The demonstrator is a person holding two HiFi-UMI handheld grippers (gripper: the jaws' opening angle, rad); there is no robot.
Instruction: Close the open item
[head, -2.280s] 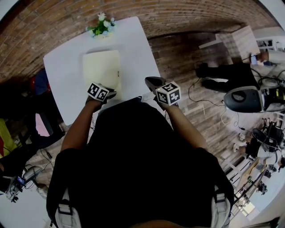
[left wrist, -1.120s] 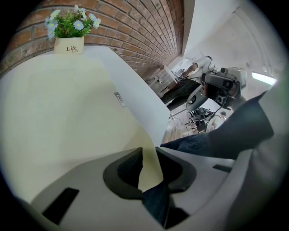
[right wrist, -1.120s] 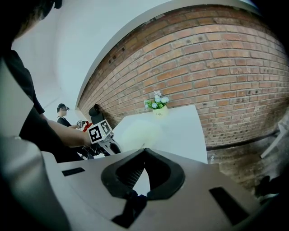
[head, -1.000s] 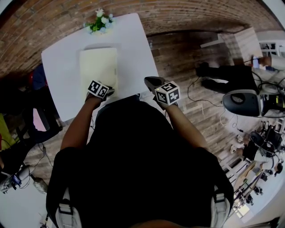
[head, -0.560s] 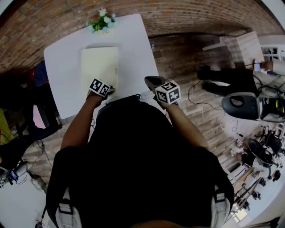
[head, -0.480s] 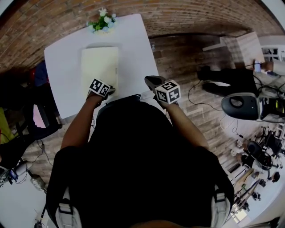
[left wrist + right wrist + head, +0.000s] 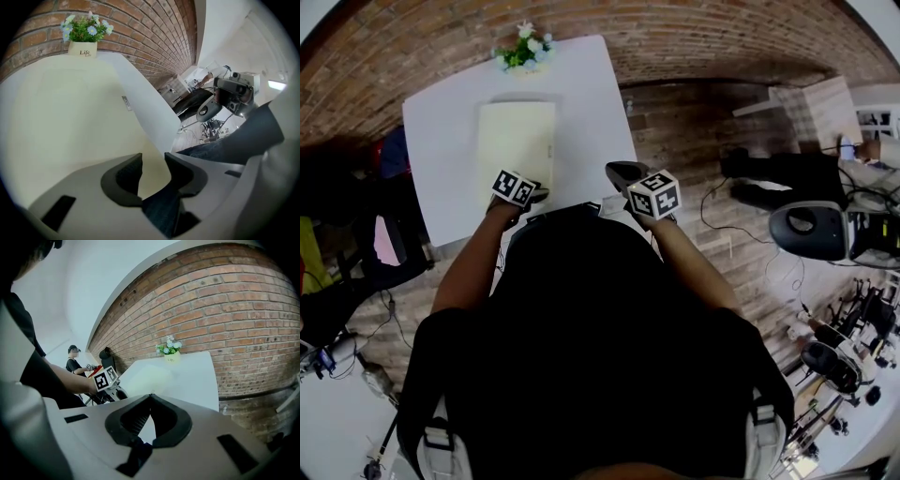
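Note:
A cream book (image 7: 516,141) lies flat and shut on the white table (image 7: 581,84), with a small tab on its right edge (image 7: 126,102). My left gripper (image 7: 531,193) sits at the book's near edge. In the left gripper view its jaws (image 7: 153,164) are opening; the book's near corner (image 7: 70,122) shows in the gap and the pads do not press on it. My right gripper (image 7: 615,170) hovers over the table's near right edge, away from the book (image 7: 145,376). Its jaws (image 7: 150,397) meet at the tips with nothing between them.
A small pot of flowers (image 7: 525,49) stands at the table's far edge, also visible from both grippers (image 7: 83,35) (image 7: 169,350). A dark chair (image 7: 356,253) is left of the table. On the brick floor to the right are a person (image 7: 862,150) and machines (image 7: 825,230).
The head view has drifted a little to the right. The book stays flat and shut, and both grippers keep about the same places.

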